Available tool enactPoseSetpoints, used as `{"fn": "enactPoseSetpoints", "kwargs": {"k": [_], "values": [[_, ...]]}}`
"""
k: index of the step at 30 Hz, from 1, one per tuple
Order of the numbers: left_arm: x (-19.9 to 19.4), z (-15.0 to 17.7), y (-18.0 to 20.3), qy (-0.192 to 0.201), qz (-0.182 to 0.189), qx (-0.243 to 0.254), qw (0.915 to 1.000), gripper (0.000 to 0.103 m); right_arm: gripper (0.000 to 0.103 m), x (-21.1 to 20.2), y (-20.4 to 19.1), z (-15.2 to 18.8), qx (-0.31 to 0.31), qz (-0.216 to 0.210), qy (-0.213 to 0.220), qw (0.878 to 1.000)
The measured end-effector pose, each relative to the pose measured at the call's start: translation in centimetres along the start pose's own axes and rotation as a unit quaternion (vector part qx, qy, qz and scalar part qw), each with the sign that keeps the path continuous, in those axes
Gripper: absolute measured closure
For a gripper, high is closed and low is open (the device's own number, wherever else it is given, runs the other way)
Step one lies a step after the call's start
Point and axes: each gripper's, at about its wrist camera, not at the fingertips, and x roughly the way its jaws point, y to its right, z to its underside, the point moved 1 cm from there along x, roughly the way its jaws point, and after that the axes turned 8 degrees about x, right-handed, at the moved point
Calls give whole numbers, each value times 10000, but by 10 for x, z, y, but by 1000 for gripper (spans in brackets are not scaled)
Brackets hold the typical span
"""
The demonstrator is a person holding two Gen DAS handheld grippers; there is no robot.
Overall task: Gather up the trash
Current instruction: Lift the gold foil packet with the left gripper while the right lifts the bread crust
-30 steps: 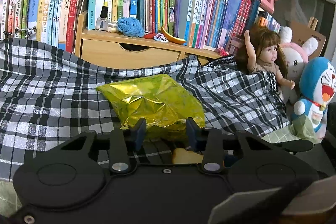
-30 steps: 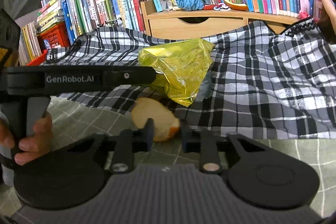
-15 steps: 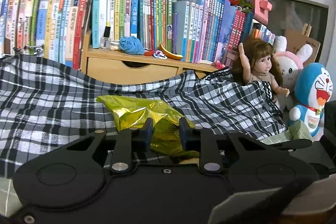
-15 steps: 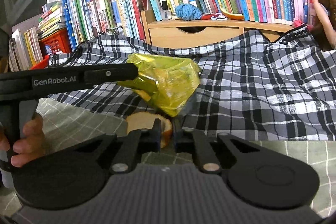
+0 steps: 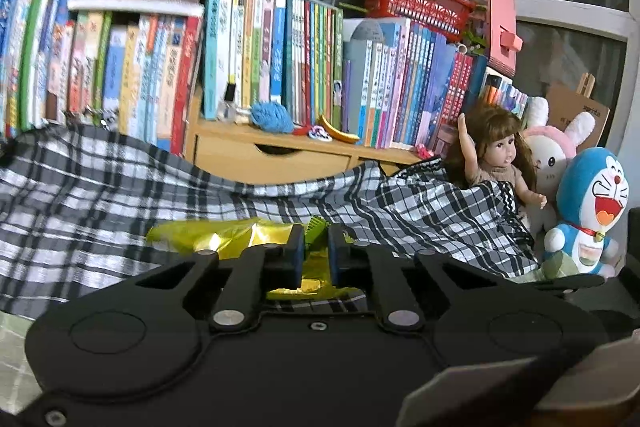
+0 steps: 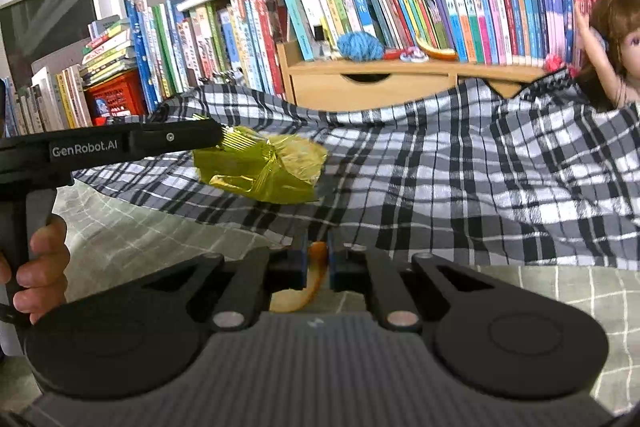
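Observation:
A crumpled yellow foil wrapper [image 5: 224, 235] is pinched by its crimped edge between the pads of my left gripper [image 5: 316, 239], whose jaws are closing on it. In the right wrist view the wrapper [image 6: 260, 167] hangs from the left gripper [image 6: 218, 139], lifted above the plaid cloth [image 6: 460, 167]. My right gripper [image 6: 318, 251] is shut on a pale peel with an orange edge [image 6: 296, 301], held just above the green checked sheet [image 6: 140, 235]. A hand [image 6: 40, 267] grips the left gripper's handle.
Behind the plaid cloth stand a wooden drawer shelf [image 5: 272, 159] and rows of books [image 5: 280, 59]. A doll [image 5: 496, 155], a pink rabbit plush [image 5: 552, 147] and a blue cat plush [image 5: 592, 199] sit at the right. A red basket [image 5: 416, 3] tops the books.
Both grippers have shut, the left on the yellow wrapper and the right on the peel. Both have risen, and the wrapper has come up off the cloth.

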Motion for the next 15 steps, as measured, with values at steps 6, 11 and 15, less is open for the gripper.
{"fn": "enactPoseSetpoints", "kwargs": {"k": [6,11,15], "values": [[-36,-8,0,179,-71,-80,9998,101,91,-28,-20,-8,-175,-48,95,9998],[-66,-10,-5,246,-209,-208,9993,101,91,-53,-36,-6,-243,-107,102,9996],[-95,-8,-5,271,-259,-324,9988,101,91,-72,-51,2,-353,-132,52,9993]]}}
